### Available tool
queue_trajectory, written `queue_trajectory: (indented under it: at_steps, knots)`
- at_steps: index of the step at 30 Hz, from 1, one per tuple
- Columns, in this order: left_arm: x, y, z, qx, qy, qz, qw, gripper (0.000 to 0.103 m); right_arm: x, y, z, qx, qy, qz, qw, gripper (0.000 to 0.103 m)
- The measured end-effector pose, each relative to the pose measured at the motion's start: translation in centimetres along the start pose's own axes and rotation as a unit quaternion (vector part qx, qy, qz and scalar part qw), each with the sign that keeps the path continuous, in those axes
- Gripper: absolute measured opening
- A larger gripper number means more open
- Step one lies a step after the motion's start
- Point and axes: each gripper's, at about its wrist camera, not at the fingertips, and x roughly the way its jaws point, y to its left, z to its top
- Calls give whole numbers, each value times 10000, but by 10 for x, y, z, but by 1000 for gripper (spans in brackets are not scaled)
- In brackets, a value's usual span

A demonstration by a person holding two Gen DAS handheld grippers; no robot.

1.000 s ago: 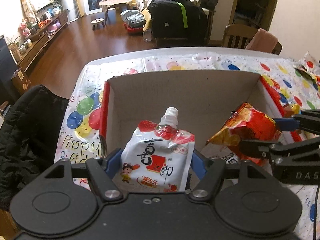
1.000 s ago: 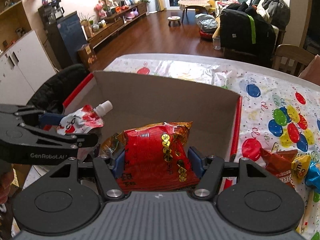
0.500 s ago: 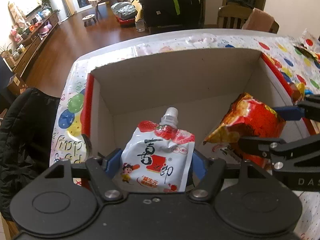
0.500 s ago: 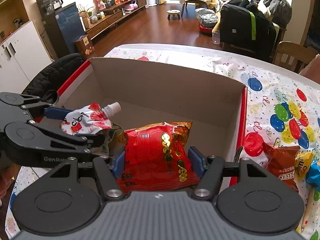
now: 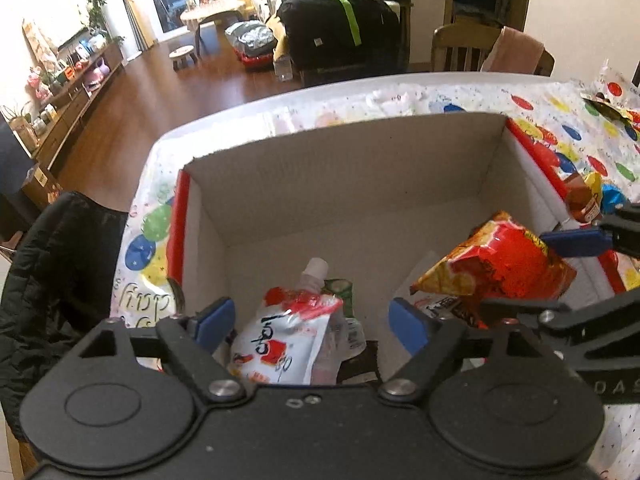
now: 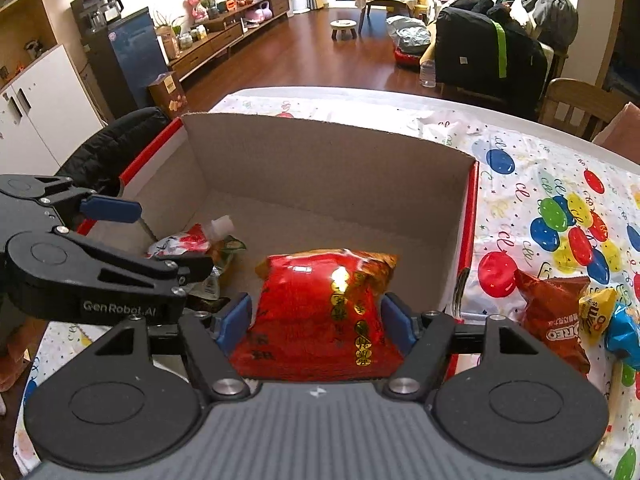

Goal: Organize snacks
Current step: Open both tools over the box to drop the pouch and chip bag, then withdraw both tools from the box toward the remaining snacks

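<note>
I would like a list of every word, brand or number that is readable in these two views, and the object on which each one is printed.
"GenRobot.AI": side of the left gripper.
"DAS": cut off, on the right gripper.
"OREO": upside down, on the brown packet on the tablecloth.
Spouted pouch: script, not readable.
Red bag: gold characters, blurred.
Yellow wrapper: partial letters, unclear.

The red snack bag [image 6: 320,316] runs out of sight behind the right gripper's body at 6 o'clock; the print on the pouch [image 5: 284,344] blurs.
</note>
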Motion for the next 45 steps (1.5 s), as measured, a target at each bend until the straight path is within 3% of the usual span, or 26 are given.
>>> queue_trajectory:
  at_steps: [3, 11, 21, 29, 38, 45]
  knots:
    - [-7, -1, -1, -27, -78, 8, 10000, 90, -8, 0, -3, -35, -78, 16, 10000, 80]
    - [-34, -12, -6, 83, -436, 19, 9990, 100, -40, -3, -11, 9, -338, 77, 9994, 82]
    - [-74, -26, -9, -19, -1001, -201, 9948, 103, -86, -17, -27, 267, -696, 154, 9971, 82]
    - [-101, -40, -11, -211, -1364, -623, 9885, 103, -128, -33, -48, 428, -1107, 209, 9927, 86]
    - [-113, -73, -11, -246, -1518, -914, 9839, 103, -163, -70, -89, 210, -1288, -225, 9912, 86]
    - [-104, -116, -1, -191, -1427, -1029, 9842, 103, -170, -123, -107, 561, -1183, -428, 9905, 86]
